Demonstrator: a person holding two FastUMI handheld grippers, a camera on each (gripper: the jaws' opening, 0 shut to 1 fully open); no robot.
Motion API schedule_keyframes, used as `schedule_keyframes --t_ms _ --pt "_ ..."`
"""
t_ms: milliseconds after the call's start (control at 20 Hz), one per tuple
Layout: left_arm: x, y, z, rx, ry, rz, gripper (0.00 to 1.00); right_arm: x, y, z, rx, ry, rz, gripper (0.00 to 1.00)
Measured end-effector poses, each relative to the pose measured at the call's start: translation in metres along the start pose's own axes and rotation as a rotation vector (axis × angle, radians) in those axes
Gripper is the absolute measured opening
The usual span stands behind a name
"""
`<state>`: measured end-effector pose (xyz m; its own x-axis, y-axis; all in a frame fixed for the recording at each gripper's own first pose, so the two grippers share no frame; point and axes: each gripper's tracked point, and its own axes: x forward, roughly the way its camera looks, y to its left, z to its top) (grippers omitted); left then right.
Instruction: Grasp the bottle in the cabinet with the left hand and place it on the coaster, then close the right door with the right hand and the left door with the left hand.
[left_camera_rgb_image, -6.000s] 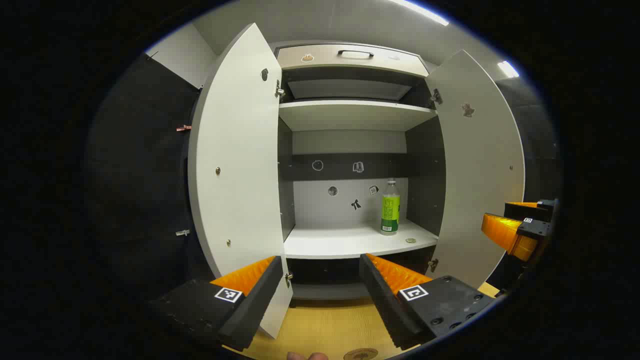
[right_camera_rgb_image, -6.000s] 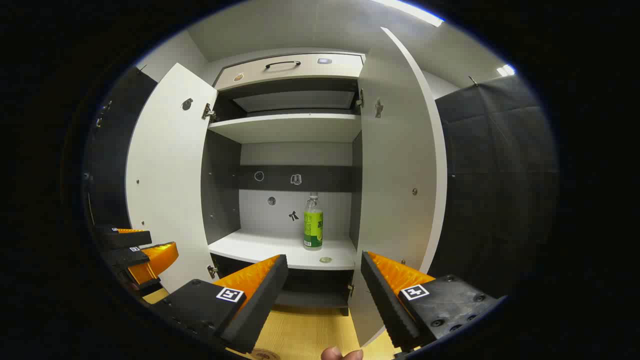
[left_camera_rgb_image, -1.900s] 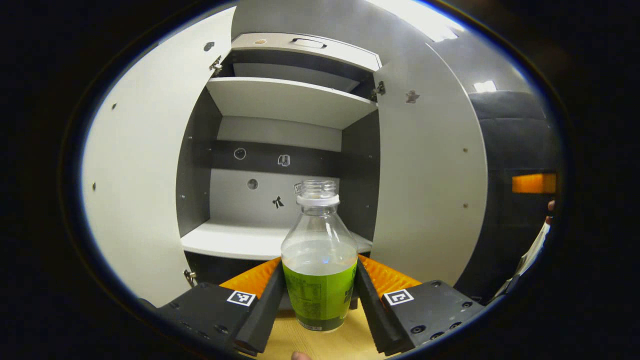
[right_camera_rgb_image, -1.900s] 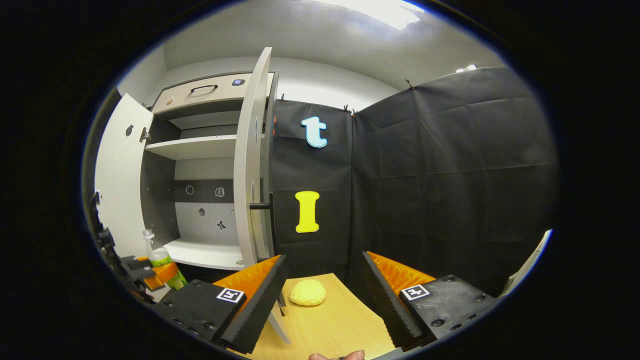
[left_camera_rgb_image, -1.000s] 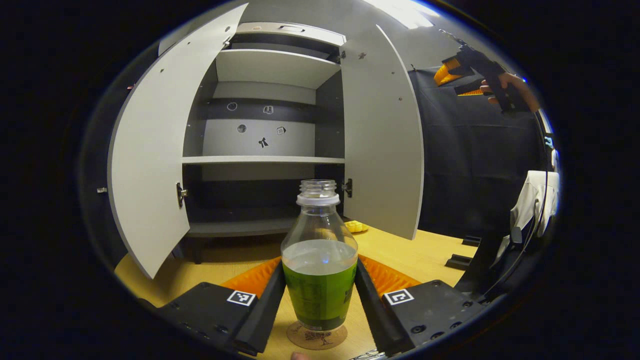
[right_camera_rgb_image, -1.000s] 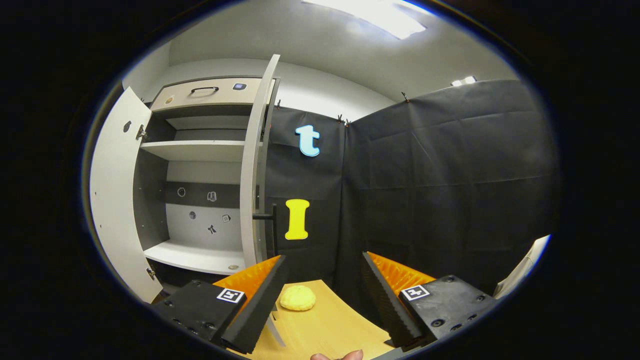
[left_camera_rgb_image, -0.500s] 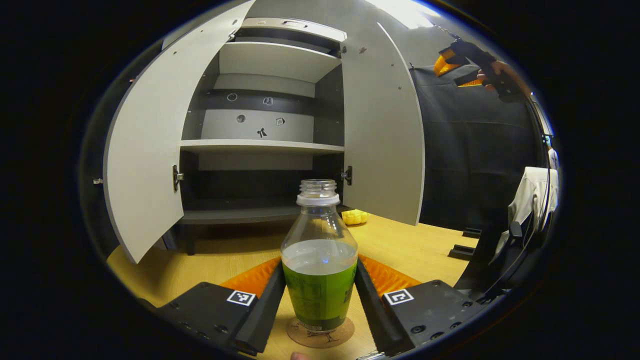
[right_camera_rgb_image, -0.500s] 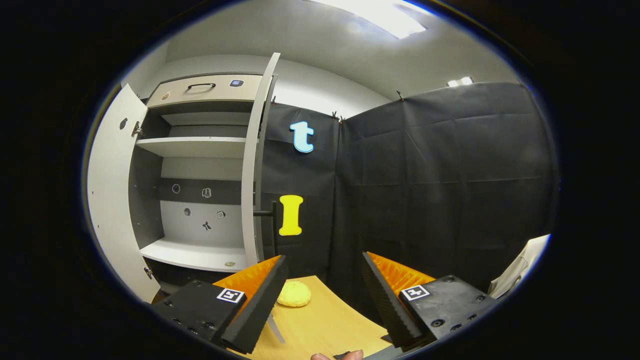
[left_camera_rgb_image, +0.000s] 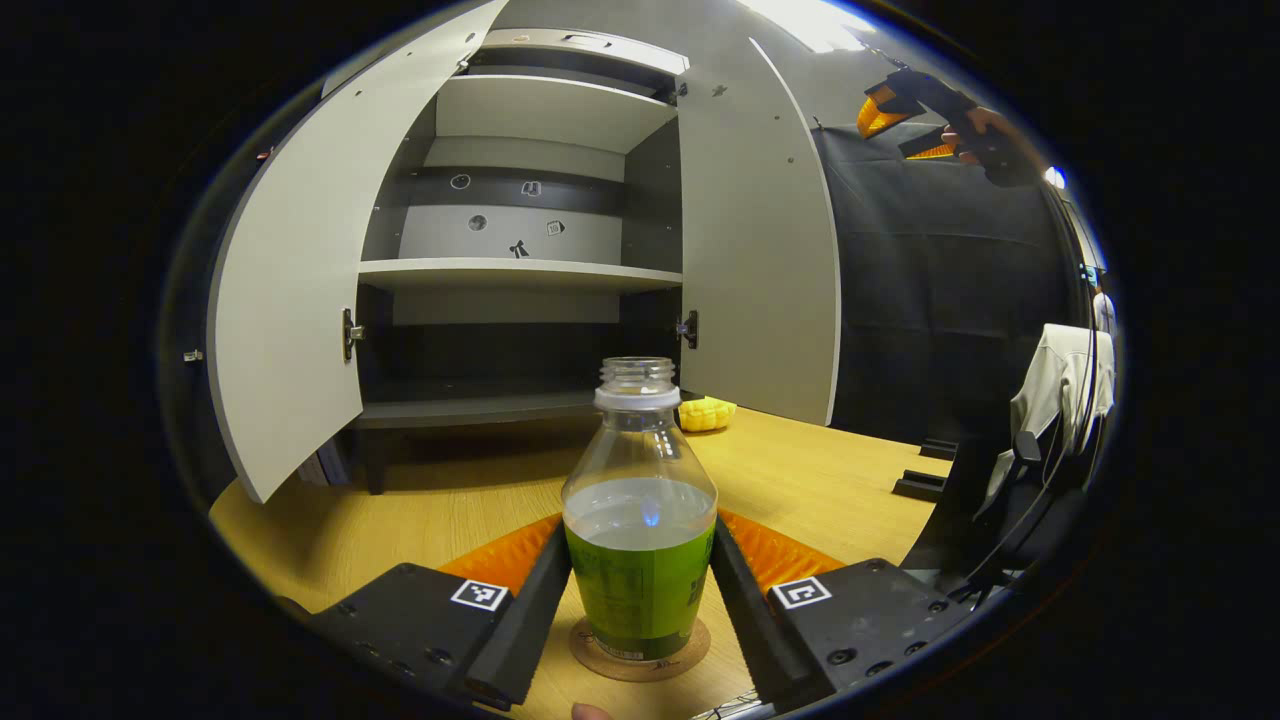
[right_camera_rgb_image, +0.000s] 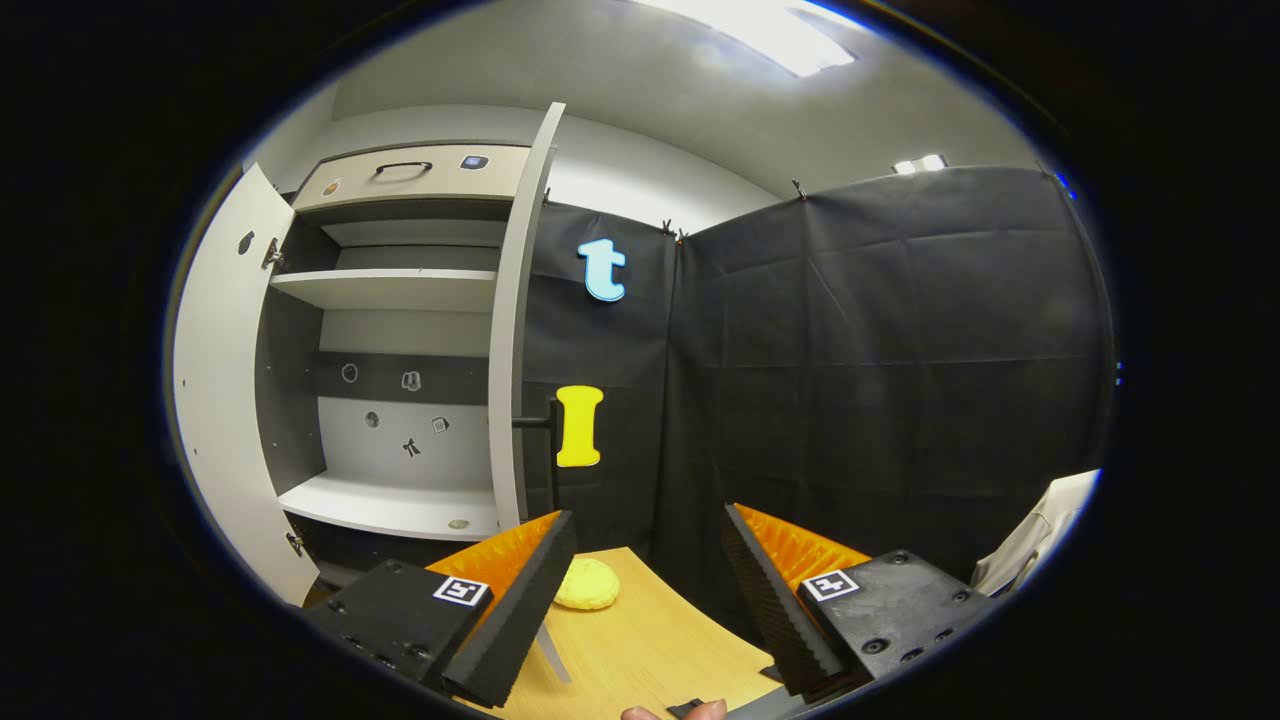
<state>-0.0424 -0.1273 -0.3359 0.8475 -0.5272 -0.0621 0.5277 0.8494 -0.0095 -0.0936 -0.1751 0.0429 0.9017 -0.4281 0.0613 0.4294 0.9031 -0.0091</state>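
bottle (left_camera_rgb_image: 640, 520) upright between left gripper (left_camera_rgb_image: 640, 590) fingers, both pressing its label, base on coaster (left_camera_rgb_image: 640, 650) | right gripper (right_camera_rgb_image: 640, 560) fingers wide, empty, beside right door (right_camera_rgb_image: 512, 330) | risk: uneven release tips bottle off coaster

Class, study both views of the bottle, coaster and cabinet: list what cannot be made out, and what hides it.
- Left gripper view: whether the bottle rests on the coaster; its base hides the contact.
- Left gripper view: the coaster's print, covered by the bottle.
- Right gripper view: the right door's face, seen edge-on.
- Both views: cabinet stickers, too small.
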Motion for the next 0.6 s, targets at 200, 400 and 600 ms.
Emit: schedule_keyframes --t_ms 200,400,600 --pt "0.0 0.002 -0.01 -0.013 0.035 0.008 0.94 -0.001 0.003 -0.001 -0.009 0.002 0.003 0.97" --pt "-0.007 0.003 -0.016 -0.029 0.057 0.01 0.96 0.0 0.005 -0.003 -0.011 0.005 0.004 0.97" --pt "-0.029 0.003 -0.013 -0.038 0.068 0.02 0.96 0.008 0.006 -0.012 -0.015 0.027 0.019 0.98"
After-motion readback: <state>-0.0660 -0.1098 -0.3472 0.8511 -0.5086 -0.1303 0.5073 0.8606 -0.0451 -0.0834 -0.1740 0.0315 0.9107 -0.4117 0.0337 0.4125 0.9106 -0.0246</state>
